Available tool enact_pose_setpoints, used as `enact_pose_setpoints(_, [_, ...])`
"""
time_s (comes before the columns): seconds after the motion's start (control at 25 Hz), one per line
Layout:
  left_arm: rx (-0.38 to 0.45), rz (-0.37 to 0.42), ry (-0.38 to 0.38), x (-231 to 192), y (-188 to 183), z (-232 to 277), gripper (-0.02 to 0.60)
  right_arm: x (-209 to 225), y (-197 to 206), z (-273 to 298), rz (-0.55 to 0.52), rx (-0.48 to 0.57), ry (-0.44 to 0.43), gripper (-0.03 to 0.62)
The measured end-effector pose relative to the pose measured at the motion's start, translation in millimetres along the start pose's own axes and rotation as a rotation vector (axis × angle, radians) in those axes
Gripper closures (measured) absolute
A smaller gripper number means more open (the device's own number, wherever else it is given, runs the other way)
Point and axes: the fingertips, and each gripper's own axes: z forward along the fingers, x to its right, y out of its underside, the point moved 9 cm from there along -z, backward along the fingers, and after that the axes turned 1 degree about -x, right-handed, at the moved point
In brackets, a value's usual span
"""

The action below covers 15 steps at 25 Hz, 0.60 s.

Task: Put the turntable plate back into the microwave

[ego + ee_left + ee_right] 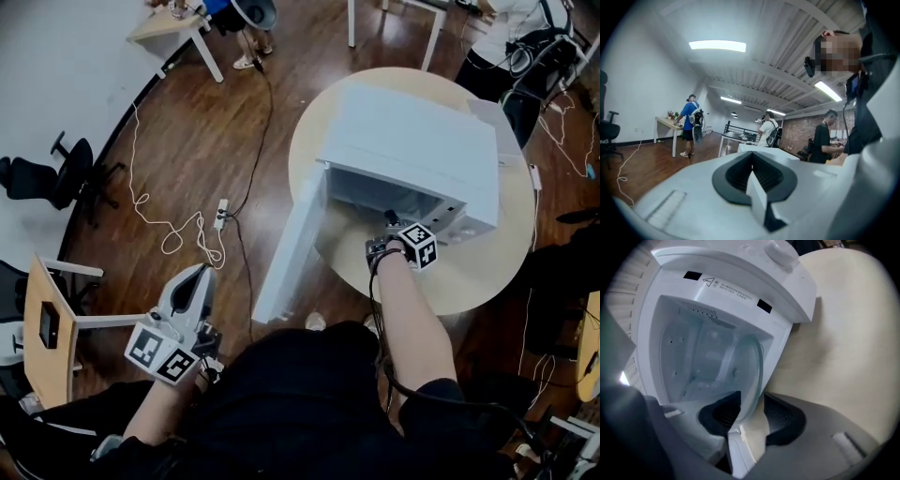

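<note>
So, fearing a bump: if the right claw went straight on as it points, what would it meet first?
Likely the microwave cavity's back wall, and the turntable plate gripped in the right claw would touch it first; depth is unclear.

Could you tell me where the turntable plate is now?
Right gripper view: the turntable plate is gripped on edge in the right tongs, reaching into the open microwave.

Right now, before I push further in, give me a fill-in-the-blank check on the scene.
The right gripper is shut on the glass ____.
The microwave door stands ____.
The left gripper, jaws together, holds ____.
The microwave sits on a ____ table.
Missing words: turntable plate; open; nothing; round.
</note>
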Motion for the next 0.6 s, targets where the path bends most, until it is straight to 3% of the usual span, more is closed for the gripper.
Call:
enact_pose_setpoints(0.16, [0.021, 0.048, 0.044, 11.9, -7.0, 19.9, 0.578, 20.0, 7.7, -39.6, -0.102, -0.075, -0.021, 0.446])
enact_pose_setpoints(0.24, [0.022, 0.080, 0.067, 20.8, -9.7, 35.6, 0.578, 14.9, 2.7, -74.9, -0.255, -0.099, -0.110, 0.548])
enact_pose_setpoints(0.32, [0.018, 0.106, 0.105, 37.0, -13.0, 58.6, 0.578, -13.7, -14.2, -120.0, -0.520, -0.092, -0.252, 0.592])
enact_pose_setpoints(0.4, [0.028, 0.086, 0.156, 58.6, -18.0, 88.4, 0.578, -57.3, -35.6, -170.2, -0.907, -0.051, -0.376, 0.592])
enact_pose_setpoints(0.52, [0.078, 0.036, 0.243, 97.8, -28.7, 135.4, 0.578, -120.3, -52.3, -245.2, -1.448, 0.077, -0.460, 0.592])
enact_pose_setpoints(0.6, [0.103, 0.037, 0.299, 125.7, -33.6, 158.8, 0.578, -145.6, -56.3, -285.5, -1.604, 0.194, -0.488, 0.592])
